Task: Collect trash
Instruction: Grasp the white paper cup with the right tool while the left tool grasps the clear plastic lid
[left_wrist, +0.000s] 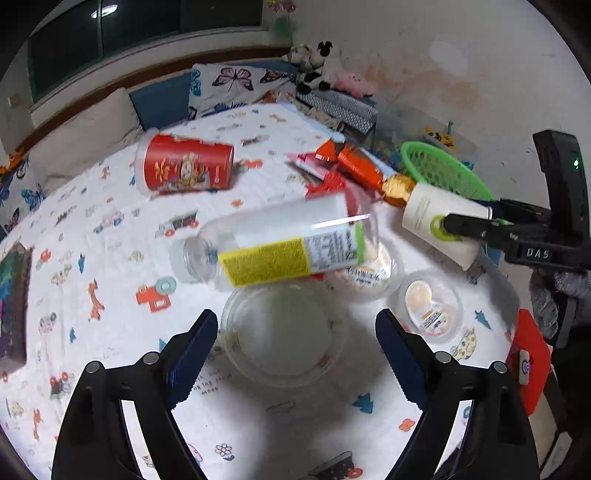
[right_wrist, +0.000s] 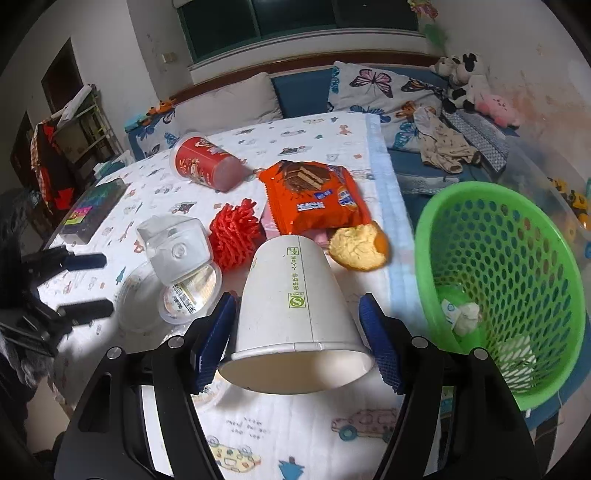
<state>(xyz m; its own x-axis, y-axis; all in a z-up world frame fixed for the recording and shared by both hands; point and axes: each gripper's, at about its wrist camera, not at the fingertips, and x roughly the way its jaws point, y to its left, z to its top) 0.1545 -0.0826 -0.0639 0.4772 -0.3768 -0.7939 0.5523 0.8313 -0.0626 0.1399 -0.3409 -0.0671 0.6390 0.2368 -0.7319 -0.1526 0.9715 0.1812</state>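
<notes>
My right gripper (right_wrist: 297, 336) is shut on a white paper cup (right_wrist: 291, 317), held on its side with the mouth toward the camera; the cup also shows in the left wrist view (left_wrist: 443, 225). A green mesh basket (right_wrist: 498, 273) with crumpled paper inside stands just to the right. My left gripper (left_wrist: 295, 354) is open and empty over a clear plastic bowl (left_wrist: 284, 332). A clear bottle with a yellow label (left_wrist: 273, 247) lies just beyond it. An orange snack wrapper (right_wrist: 314, 195), a red can (right_wrist: 207, 162) and a bitten bun (right_wrist: 358, 243) lie on the table.
The table has a white cartoon-print cloth (right_wrist: 295, 443). A dark box (right_wrist: 96, 210) lies at its left edge. A red frilly object (right_wrist: 236, 232) and clear lidded cups (right_wrist: 184, 280) sit mid-table. A sofa with butterfly pillows (right_wrist: 376, 92) and plush toys (right_wrist: 465, 77) is behind.
</notes>
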